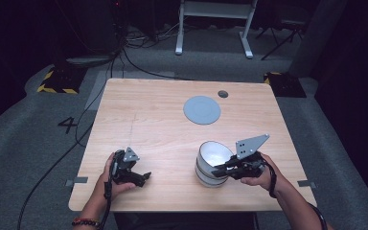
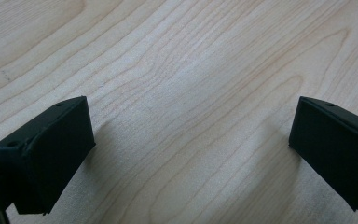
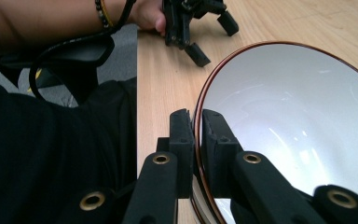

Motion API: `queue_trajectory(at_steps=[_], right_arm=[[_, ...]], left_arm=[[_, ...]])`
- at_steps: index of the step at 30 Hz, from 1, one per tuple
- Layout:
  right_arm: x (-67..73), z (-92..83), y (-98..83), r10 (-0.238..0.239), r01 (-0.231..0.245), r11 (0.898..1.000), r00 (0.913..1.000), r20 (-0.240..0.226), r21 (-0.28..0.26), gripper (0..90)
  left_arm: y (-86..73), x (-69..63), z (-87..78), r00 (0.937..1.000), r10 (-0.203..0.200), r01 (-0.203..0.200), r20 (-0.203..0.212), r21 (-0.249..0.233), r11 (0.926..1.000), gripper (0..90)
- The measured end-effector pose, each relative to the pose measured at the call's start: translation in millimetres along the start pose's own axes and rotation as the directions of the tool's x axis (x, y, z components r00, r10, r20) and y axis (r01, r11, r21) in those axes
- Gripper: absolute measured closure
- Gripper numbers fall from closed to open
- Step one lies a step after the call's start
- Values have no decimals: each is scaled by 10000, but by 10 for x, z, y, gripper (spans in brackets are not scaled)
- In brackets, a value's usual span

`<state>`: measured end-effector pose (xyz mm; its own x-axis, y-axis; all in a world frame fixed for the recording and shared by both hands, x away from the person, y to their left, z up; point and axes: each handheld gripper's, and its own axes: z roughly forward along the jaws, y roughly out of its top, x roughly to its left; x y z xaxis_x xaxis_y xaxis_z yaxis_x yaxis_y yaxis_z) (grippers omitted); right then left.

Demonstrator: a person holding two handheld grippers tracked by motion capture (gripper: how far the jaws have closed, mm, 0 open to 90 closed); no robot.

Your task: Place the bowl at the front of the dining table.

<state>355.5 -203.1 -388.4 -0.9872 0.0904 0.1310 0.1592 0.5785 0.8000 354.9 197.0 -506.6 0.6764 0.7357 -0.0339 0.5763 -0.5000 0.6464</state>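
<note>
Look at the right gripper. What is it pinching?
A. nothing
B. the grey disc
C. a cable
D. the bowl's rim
D: the right gripper has one jaw inside and one outside the bowl, shut on its rim.

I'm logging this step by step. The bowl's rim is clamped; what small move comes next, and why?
Probably lift the bowl slightly off the table. The right hand-held gripper is shut on its rim, one jaw inside and one outside, while the bowl sits on the wood short of the grey disc, a likely destination.
</note>
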Motion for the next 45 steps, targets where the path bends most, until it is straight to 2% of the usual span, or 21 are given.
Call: queue_trajectory(at_steps=[10,19,20,22,23,29,30,35,36,45], right_arm=[[-36,-57,18,96,-94,9989,9999,51,-452,832],[-74,-83,40,137,-131,9979,9999,96,-629,832],[-77,-86,43,111,-106,9978,9999,60,-651,832],[-72,-93,51,115,-111,9976,9999,53,-685,832],[-68,-95,55,89,-87,9977,10000,19,-678,832],[-56,-114,62,97,-96,9963,10000,6,-851,832],[-54,-120,63,63,-62,9962,10000,19,-867,832],[-52,-169,57,19,-15,9930,10000,32,-1185,832],[-50,-181,57,-6,10,9931,10000,34,-1173,832],[-73,-238,61,126,-105,9906,9998,139,-1365,833]], left_arm=[[0,0,0,10000,3,-3,-1,2,10000,0],[0,0,0,10000,6,-6,-6,3,10000,0],[3,6,-4,9999,98,-99,-123,-18,9999,0],[1,0,0,10000,3,-3,-6,9,10000,0],[3,6,-4,9999,90,-90,-119,-20,10000,0],[1,0,0,10000,4,-4,-6,8,10000,0],[3,6,-3,9999,89,-89,-119,-18,10000,0],[1,0,0,10000,4,-4,-7,3,10000,0],[3,6,-3,9999,89,-89,-114,-19,10000,0],[3,6,-3,9999,90,-90,-117,-18,10000,0]])
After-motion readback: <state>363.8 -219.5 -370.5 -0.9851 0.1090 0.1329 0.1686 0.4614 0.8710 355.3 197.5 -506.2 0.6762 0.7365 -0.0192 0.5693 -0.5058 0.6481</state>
